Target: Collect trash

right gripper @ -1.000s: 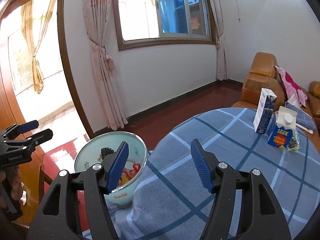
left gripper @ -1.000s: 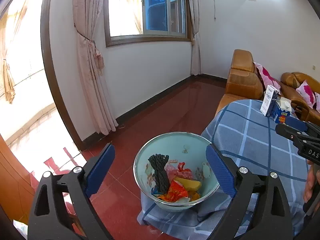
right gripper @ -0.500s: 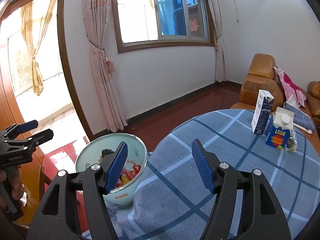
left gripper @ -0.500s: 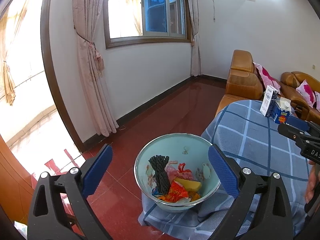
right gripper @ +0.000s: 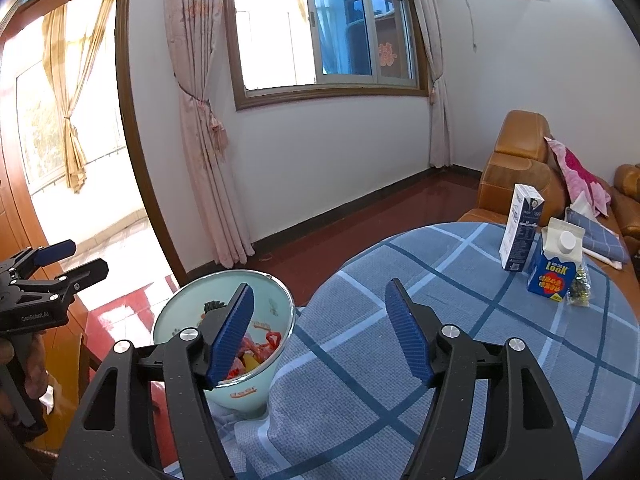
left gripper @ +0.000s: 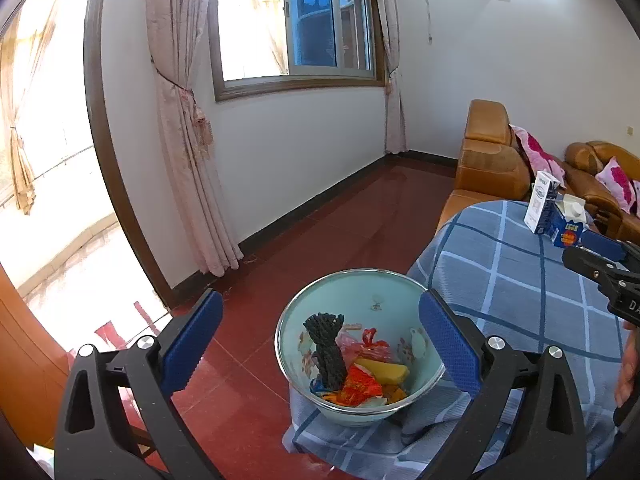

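My left gripper (left gripper: 320, 344) is spread wide with nothing between its pads, held over the bowl (left gripper: 360, 312) of trash (left gripper: 352, 372), which sits at the table's (left gripper: 520, 280) left edge, over bare red floor (left gripper: 320, 240). My right gripper (right gripper: 320, 332) is also spread and empty above open cloth; two cartons (right gripper: 552, 268) stand far right. Since a second ago, the left jaws have widened and the right's opened slightly.
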### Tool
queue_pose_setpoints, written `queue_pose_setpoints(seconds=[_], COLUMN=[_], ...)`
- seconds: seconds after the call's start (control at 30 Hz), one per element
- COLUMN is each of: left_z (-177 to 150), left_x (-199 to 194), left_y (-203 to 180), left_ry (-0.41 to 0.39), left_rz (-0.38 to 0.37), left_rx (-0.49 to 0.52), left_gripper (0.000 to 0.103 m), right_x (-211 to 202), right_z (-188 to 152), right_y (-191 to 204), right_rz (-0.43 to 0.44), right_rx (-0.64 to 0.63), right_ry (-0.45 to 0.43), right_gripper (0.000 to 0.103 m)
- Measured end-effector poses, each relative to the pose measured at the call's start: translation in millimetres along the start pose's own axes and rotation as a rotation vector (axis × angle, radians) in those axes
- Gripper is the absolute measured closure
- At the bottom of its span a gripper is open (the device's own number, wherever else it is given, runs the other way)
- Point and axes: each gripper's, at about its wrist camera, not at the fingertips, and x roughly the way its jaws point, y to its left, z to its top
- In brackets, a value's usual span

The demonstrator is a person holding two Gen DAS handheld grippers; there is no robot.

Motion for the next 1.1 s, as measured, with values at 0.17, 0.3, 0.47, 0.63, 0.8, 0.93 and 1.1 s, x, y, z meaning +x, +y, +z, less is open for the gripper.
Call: queue_pose_setpoints(seconds=[0.17, 0.3, 0.47, 0.63, 0.8, 0.93, 1.1], left_z=[0.6, 0.7, 0.8, 0.5, 0.7, 0.7, 0.8], left_x=[1.7, 2.0, 2.8, 2.4, 1.5, 2.7, 4.4], left_y=[-1.2, -1.5, -1.0, -0.8, -2.5, -3.9, -3.8], left_ry=[0.002, 0.002, 0.009, 0.006, -0.004, 0.003, 0.012], left_rz=[0.007, 0.009, 0.003, 0.01, 0.04, 0.046, 0.051], left_rx=[0.001, 0.005, 0.003, 0.008, 0.026, 0.038, 0.046], left_gripper=[0.006, 0.006, 0.006, 0.006, 0.006, 0.006, 0.006], right_x=[0.1, -0.3, -2.3, -2.4, -4.5, -8.2, -8.2], right_z=[0.1, 0.5, 2.4, 3.2, 3.3, 3.8, 4.0], right_y=[0.3, 0.7, 1.8, 2.0, 1.9, 0.9, 0.9], right_rz=[0.001, 0.001, 0.002, 0.002, -0.002, -0.005, -0.005], right_rx=[-0.001, -0.001, -0.001, -0.002, 0.002, 0.001, 0.001], right_ry=[0.001, -0.002, -0.013, -0.014, -0.026, -0.034, -0.033], right_gripper=[0.035, 0.035, 0.034, 0.034, 0.034, 0.034, 0.034])
